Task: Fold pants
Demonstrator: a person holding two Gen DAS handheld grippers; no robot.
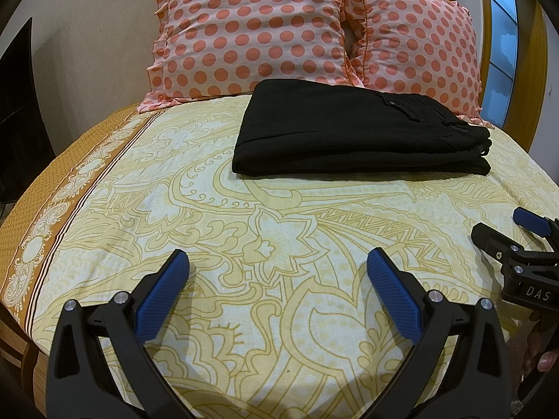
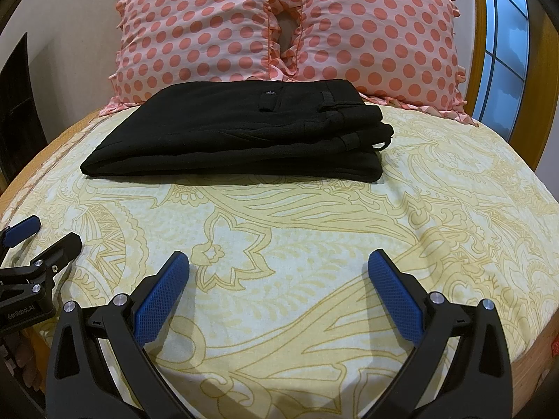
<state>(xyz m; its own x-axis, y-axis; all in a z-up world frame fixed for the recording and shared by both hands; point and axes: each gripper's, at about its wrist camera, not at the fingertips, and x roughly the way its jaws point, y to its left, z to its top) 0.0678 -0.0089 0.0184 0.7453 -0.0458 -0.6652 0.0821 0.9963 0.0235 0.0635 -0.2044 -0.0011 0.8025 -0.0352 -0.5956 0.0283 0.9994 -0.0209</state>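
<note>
The left gripper (image 1: 277, 262) and the right gripper (image 2: 278, 262) hover low over the near part of the bed (image 1: 279, 230), side by side and aimed at the pillows, each with its fingers spread wide and holding nothing; the fingers (image 1: 162, 296) are black angular arms faced with blue, cross-hatched pads. The pants (image 1: 360, 129) are of black, matte woven fabric, folded into a flat rectangular stack with layered edges and belt loops at its right end, lying at the far part of the bed, well apart from both grippers. The stack rests on a cream sheet (image 2: 314, 244) printed with yellow floral scrolls, just before two frilled pink pillows (image 2: 195, 31) with coral dots.
</note>
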